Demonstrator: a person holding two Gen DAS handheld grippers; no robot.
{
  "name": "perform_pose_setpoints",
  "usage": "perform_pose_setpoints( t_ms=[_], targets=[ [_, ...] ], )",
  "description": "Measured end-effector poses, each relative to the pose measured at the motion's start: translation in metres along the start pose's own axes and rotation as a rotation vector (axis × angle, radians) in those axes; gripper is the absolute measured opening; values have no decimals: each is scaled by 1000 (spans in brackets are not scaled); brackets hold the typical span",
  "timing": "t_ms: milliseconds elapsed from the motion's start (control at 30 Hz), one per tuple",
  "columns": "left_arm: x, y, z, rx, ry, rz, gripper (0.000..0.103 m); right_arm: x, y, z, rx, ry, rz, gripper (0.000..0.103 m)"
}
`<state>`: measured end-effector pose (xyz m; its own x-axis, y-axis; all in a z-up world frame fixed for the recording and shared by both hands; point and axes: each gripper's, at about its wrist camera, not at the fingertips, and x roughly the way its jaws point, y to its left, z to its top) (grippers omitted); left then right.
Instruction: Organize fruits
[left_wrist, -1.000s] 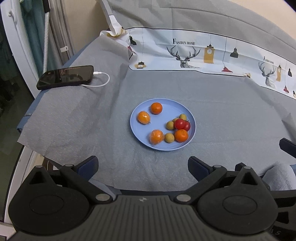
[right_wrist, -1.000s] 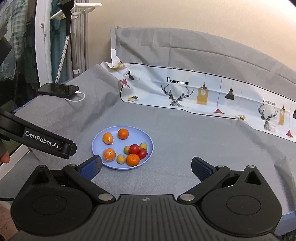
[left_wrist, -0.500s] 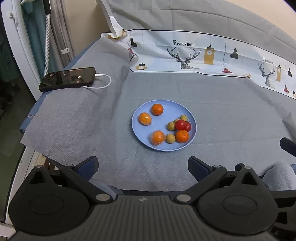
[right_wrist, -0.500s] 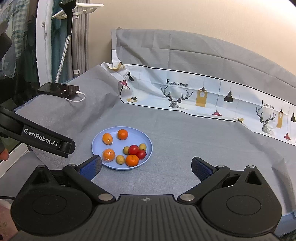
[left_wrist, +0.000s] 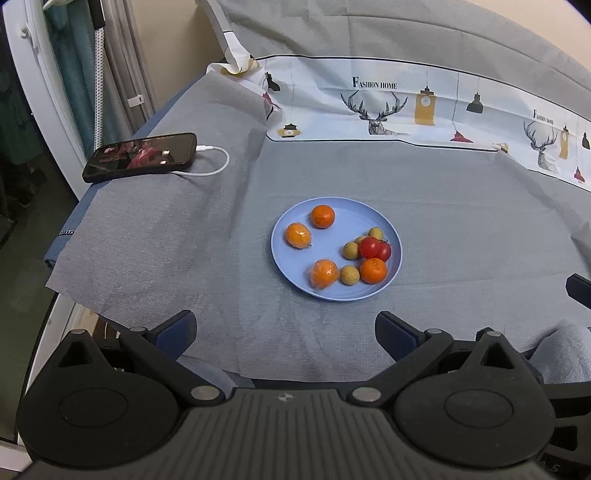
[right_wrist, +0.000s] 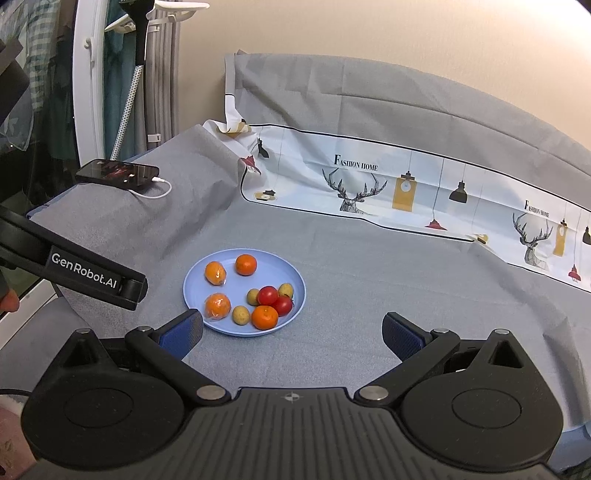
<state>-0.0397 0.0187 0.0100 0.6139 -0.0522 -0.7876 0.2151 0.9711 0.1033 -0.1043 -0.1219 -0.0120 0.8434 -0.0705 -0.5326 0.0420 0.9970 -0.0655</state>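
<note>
A light blue plate sits on the grey cloth and holds several fruits: oranges, such as one at the back, two red tomatoes and small yellow-brown round fruits. Two of the oranges look wrapped in clear film. My left gripper is open and empty, short of the plate's near rim. My right gripper is open and empty, near the plate's front right. The left gripper's finger shows at the left of the right wrist view.
A black phone on a white cable lies at the far left near the table edge. A white printed cloth runs along the back. The table's left edge drops to the floor.
Both views have shifted slightly: the plate sits a little higher and farther right in each. Both grippers stay open and empty. The fruits have not moved.
</note>
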Motion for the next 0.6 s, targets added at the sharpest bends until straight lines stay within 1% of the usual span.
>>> perform_pose_setpoints(
  t_ms=[600],
  targets=[
    [-1,-1,-1,13,-3,30,103,1,-1,-1,2,3,0,102]
  ],
)
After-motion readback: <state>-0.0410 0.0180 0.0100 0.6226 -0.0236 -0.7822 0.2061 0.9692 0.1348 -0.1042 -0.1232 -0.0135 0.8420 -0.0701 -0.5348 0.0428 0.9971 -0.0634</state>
